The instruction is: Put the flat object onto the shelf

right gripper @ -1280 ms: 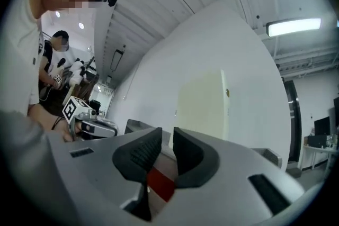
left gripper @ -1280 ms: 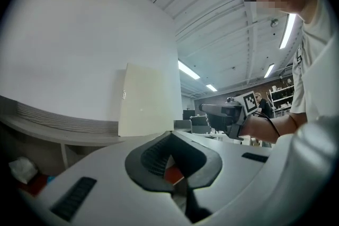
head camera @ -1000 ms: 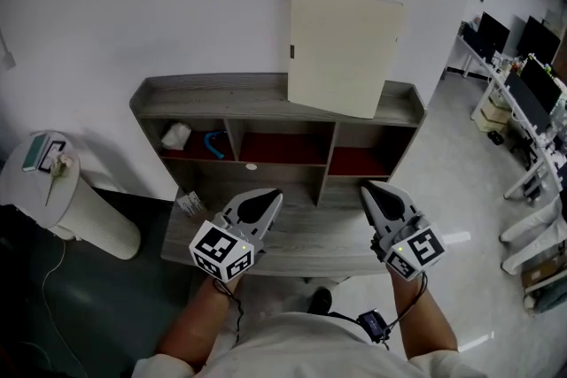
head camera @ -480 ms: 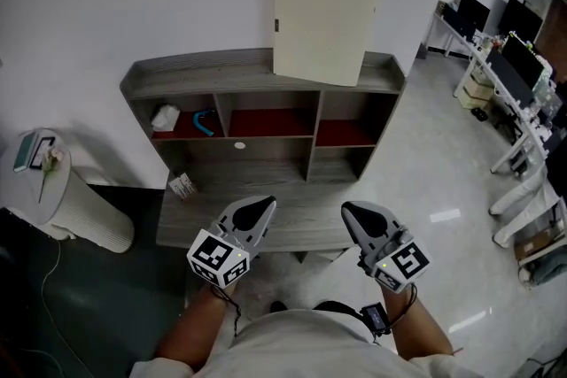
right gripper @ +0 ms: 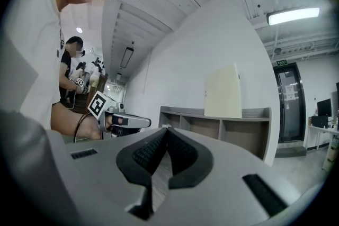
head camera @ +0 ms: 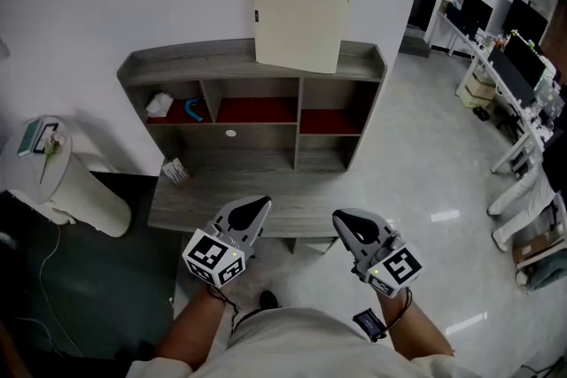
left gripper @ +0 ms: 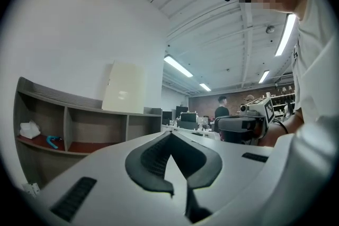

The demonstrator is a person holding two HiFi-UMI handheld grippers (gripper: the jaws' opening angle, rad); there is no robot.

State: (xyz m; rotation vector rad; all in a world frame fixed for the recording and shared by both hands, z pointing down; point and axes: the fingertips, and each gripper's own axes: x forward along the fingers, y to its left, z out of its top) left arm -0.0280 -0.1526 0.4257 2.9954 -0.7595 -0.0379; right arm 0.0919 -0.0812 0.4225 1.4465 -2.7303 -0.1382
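The flat object, a cream board (head camera: 297, 13), stands on edge on top of the grey shelf unit (head camera: 177, 66) and leans against the white wall. It also shows in the left gripper view (left gripper: 123, 95) and the right gripper view (right gripper: 223, 91). Both grippers hang well short of the shelf, past the front edge of the desk. My left gripper (head camera: 259, 204) is shut with nothing in it, its pads meeting at the tip (left gripper: 169, 135). My right gripper (head camera: 342, 217) is shut and empty too (right gripper: 165, 129).
A grey desk top (head camera: 221, 201) lies below the shelf compartments with a small packet (head camera: 174, 170) at its left end. A white wad (head camera: 159, 104) and a blue piece (head camera: 193, 111) sit in the left compartment. A white round stand (head camera: 62, 190) is at the left; desks with monitors (head camera: 518, 71) at the right.
The person has stepped back from the shelf. Both grippers have drawn away from over the desk top to beyond its front edge. The board stays on the shelf top.
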